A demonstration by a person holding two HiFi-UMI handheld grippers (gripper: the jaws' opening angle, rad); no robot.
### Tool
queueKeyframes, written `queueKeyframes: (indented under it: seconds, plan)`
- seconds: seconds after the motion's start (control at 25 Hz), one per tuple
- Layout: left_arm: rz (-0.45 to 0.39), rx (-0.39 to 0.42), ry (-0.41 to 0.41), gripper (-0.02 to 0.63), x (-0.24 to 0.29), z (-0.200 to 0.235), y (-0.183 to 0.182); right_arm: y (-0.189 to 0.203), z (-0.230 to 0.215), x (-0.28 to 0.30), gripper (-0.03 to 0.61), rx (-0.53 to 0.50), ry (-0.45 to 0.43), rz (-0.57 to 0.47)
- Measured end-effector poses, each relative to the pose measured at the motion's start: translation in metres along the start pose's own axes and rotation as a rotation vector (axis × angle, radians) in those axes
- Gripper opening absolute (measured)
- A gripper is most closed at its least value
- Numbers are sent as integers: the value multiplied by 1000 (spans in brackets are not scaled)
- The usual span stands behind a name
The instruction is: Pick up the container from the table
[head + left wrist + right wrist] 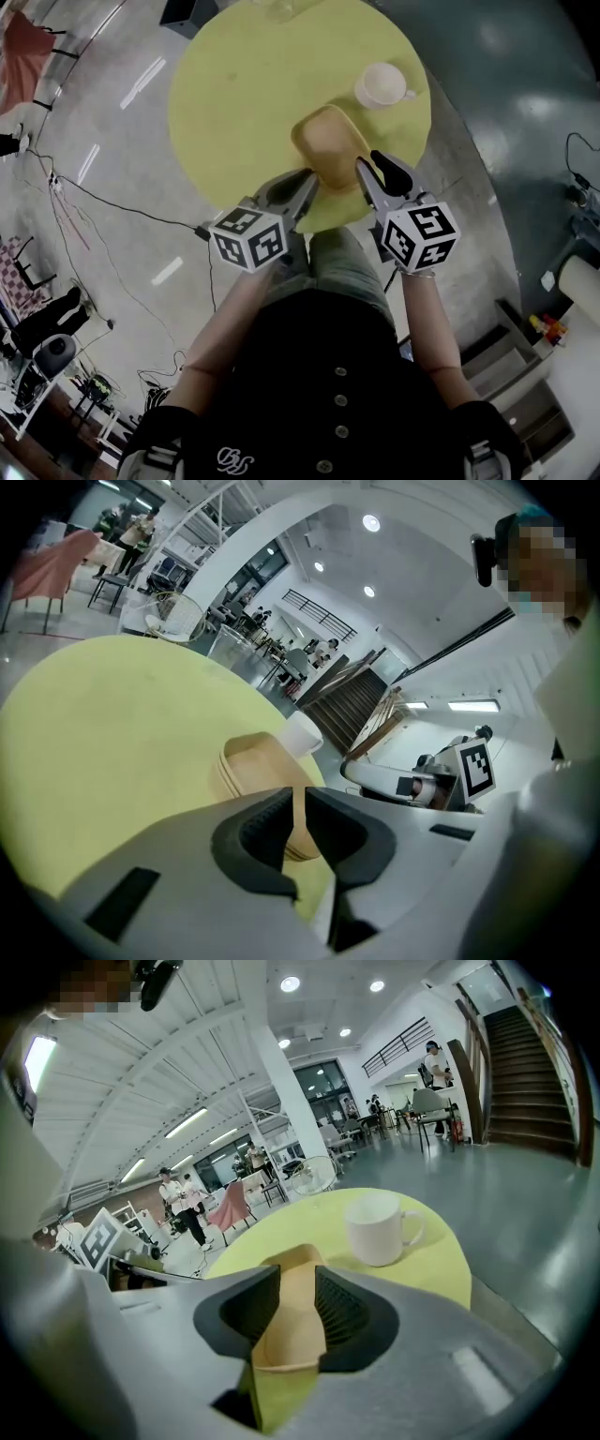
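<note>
This is a large open indoor hall, like a shared workspace or lab atrium, with a polished grey floor [487, 94], white columns [281, 1082] and round ceiling lights [291, 983]. In the right gripper view a wide staircase [530, 1063] rises at two o'clock beside a railed mezzanine [403, 1040], with chairs [230, 1206] and standing people [176, 1194] at nine o'clock. In the head view, cables [112, 202] trail across the floor at eight o'clock of the round yellow table [244, 94].

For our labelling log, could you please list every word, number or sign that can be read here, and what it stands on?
No words or numbers can be read.
On the left marker cube and the right marker cube: only black-and-white square patterns, no letters.
The pale shirt emblem: too small to read.
The container and the mug: no print.
</note>
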State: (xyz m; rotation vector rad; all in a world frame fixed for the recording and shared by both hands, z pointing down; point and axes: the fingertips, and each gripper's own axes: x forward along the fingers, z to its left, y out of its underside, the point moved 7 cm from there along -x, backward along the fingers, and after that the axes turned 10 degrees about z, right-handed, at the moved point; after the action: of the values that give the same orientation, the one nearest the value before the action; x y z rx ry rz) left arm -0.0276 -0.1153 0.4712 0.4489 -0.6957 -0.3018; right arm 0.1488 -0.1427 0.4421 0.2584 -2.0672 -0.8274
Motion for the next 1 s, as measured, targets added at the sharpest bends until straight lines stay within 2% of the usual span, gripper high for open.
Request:
queueKeyframes:
  seconds: [0.36,0.4,0.48,0.52,0.84,1.0]
  plan:
    - [28,-74,-35,31,3,30,5,-1,-16,26,140,5,24,60]
    - [30,-85,-34,44,5,33,5,-1,-19,31,147,4,21,71]
    - [37,-109,-21,123,10,39,4,-1,-22,40,158,0,9,92]
    - [42,-120,-14,134,11,40,5,0,-22,42,164,-3,3,102]
    - [57,-182,-15,181,15,35,16,4,-29,48,226,-39,-13,182]
    - [55,-215,6,189,18,32,17,6,-32,52,235,-45,-36,228]
